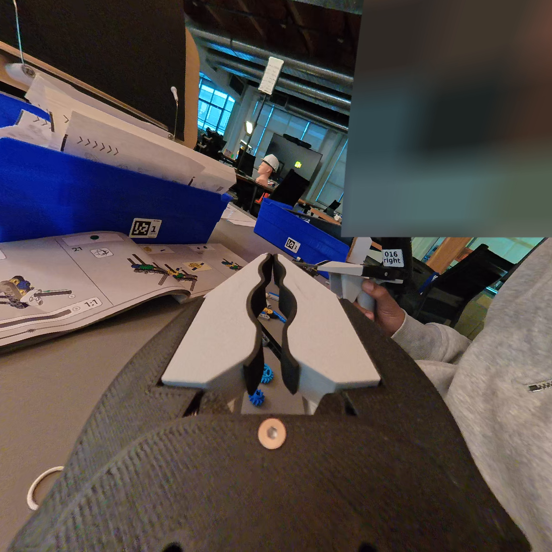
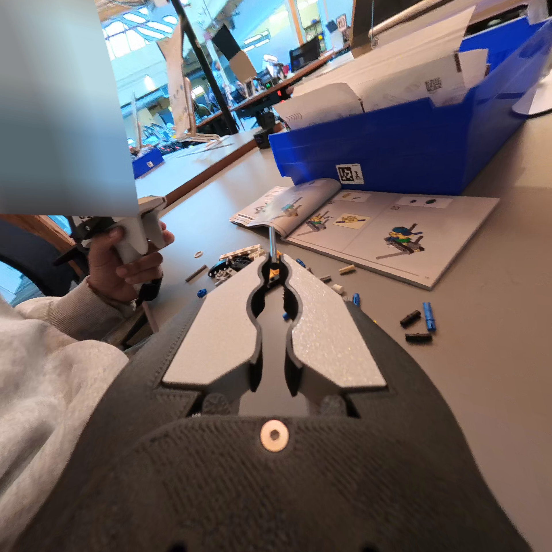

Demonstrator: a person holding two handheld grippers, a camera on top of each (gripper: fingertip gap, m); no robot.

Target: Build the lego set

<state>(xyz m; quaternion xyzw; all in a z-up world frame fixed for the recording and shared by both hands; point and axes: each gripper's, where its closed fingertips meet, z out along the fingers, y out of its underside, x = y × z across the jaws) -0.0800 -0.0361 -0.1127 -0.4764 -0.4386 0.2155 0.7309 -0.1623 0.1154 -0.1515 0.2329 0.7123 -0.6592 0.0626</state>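
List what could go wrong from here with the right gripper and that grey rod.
1. The right gripper pinches the grey rod only at its fingertips, low on the rod; it might twist or slip out.
2. The half-built model sits loose on the table just behind the tips; a push could shove it aside.
3. Small blue and black pins lie scattered nearby; a sweep of the gripper may scatter them.

We record one grey table (image 2: 493,343). Lying directly on it: an open instruction booklet (image 2: 373,233); a blue bin (image 2: 418,149) touching the booklet's far edge; a partly built lego model (image 2: 236,263); loose black pins (image 2: 418,337), a blue pin (image 2: 428,316), and two blue gears (image 1: 261,385).
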